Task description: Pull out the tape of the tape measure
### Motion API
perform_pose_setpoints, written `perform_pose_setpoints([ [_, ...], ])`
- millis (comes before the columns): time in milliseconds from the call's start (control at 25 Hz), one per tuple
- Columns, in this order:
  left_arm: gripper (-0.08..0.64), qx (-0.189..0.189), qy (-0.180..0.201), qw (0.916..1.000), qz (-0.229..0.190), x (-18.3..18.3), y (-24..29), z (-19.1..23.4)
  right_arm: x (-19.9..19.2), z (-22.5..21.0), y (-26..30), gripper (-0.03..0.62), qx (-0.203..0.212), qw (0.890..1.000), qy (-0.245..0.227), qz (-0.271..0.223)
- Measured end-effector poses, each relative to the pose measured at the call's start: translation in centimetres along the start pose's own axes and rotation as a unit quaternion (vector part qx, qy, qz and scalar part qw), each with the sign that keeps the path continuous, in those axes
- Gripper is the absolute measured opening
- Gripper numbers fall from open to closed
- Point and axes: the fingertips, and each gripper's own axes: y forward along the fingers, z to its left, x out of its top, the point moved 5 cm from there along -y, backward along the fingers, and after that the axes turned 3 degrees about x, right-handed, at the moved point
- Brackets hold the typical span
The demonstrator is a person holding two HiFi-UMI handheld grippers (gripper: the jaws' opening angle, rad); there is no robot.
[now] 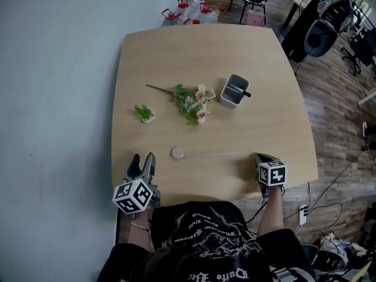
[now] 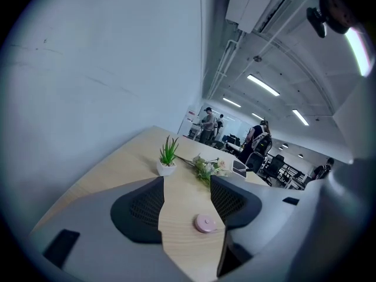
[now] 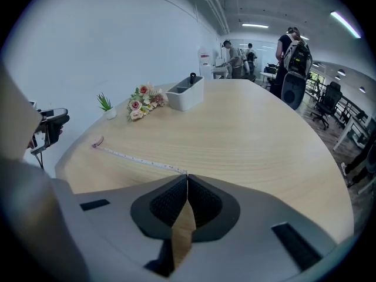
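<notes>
A person stands at the near edge of a round wooden table (image 1: 205, 57), holding a claw in each hand. The right claw (image 1: 258, 155) (image 3: 187, 176) is at the table's 5 o'clock. Its jaws are pressed together and pinch the end of the tape (image 1: 217, 153) (image 3: 138, 160). From there the thin, pale tape runs flat across the wood toward 9 o'clock and ends at its small round pink case (image 1: 177, 153) (image 3: 97, 141), well apart from that claw.

The left claw (image 1: 143, 160) (image 2: 187, 184) is at the table's 7 o'clock, jaws spread wide and holding nothing. The case (image 2: 205, 222) lies on the table at its 1 o'clock, near but not touched. Further in are a small potted plant (image 1: 144, 113), a spray of flowers (image 1: 191, 101) and a grey holder (image 1: 235, 91).
</notes>
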Motion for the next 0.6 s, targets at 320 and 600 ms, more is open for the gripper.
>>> perform_pose_setpoints([
  [320,0.253,0.002,0.005,1.0,0.004,-0.3,-0.1,-0.3,-0.8,-0.3,0.6,0.092,-0.007,1.0,0.011,0.003],
  [600,0.253,-0.003,0.024,0.9997,0.008,-0.5,-0.1,-0.9,-0.4,0.8,-0.1,0.253,-0.015,1.0,-0.008,-0.007],
])
